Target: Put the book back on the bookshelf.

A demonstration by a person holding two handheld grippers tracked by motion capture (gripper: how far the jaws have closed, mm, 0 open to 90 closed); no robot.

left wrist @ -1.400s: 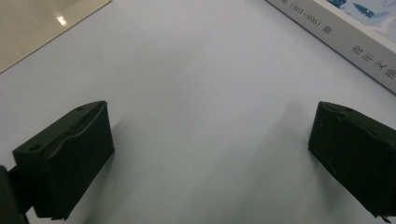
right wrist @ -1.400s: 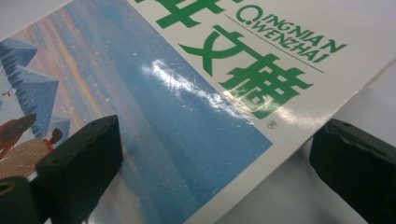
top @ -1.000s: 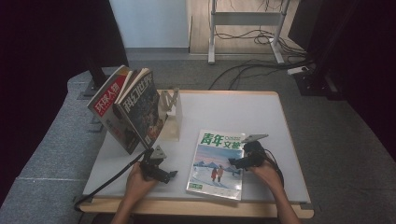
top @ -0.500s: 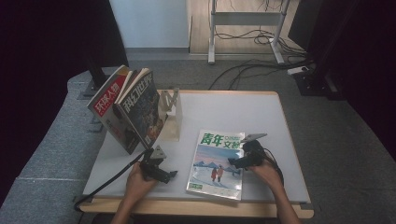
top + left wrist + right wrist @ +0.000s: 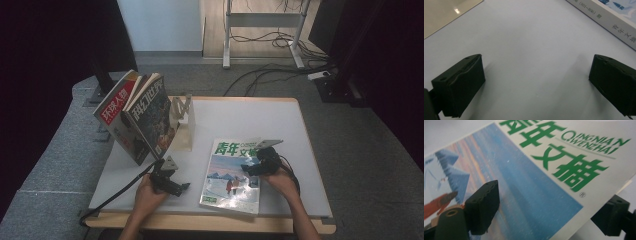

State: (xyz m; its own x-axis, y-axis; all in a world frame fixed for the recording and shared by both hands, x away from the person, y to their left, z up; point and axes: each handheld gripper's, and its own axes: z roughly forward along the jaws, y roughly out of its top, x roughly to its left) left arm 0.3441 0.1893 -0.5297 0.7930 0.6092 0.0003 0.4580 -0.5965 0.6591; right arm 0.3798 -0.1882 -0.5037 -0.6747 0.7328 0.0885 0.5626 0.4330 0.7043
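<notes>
While right gripper (image 5: 544, 215) fingers close around magazine (image 5: 529, 177) reading QINGNIAN WENZHAI, left gripper (image 5: 536, 85) fingers apart

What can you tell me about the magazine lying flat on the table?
The magazine lies flat and closed on the white table, near the front edge. Its glossy cover shows big green Chinese characters, the words QINGNIAN WENZHAI, a blue sky, pointed snowy shapes and small figures in red. The right gripper straddles its right edge, one jaw above the cover and one below; the jaws have just been closing but do not yet pinch it.
</notes>
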